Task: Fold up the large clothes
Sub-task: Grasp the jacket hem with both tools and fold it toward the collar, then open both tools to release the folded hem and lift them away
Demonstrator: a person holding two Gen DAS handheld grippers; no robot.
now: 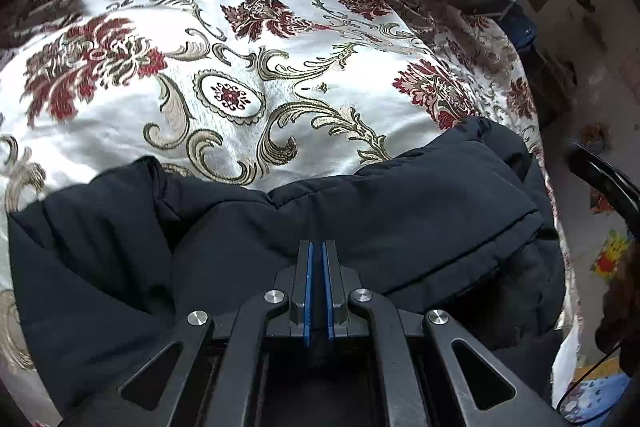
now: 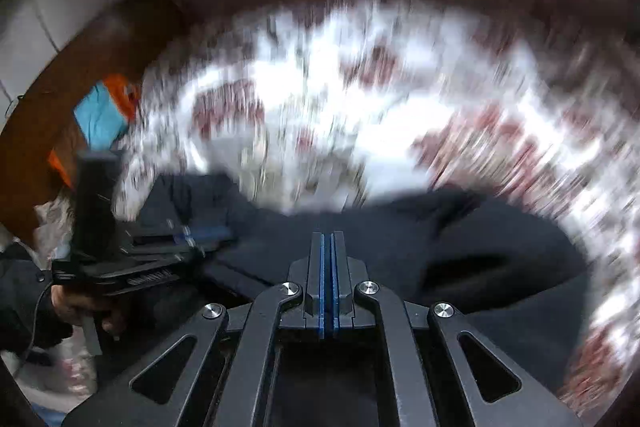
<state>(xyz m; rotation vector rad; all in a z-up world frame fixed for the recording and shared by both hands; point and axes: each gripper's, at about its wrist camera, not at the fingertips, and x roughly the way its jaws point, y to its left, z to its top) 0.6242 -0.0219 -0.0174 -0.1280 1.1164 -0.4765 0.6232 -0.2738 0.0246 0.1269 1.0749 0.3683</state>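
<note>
The dark jacket (image 1: 360, 227) lies bunched on the bed's floral cover (image 1: 248, 79) — filling the lower half of both views. The left tool (image 1: 319, 247) hangs over it, pads together, nothing between them. The right tool (image 2: 328, 239) is likewise closed and empty (its view is badly blurred); the left tool sits at its 9 o'clock.

Motion blur smears the patterned bedspread (image 2: 360, 99) across the right wrist view; beside it the dark coat (image 1: 360, 211) runs under the tongs and off the bottom edge, its full shape hidden
</note>
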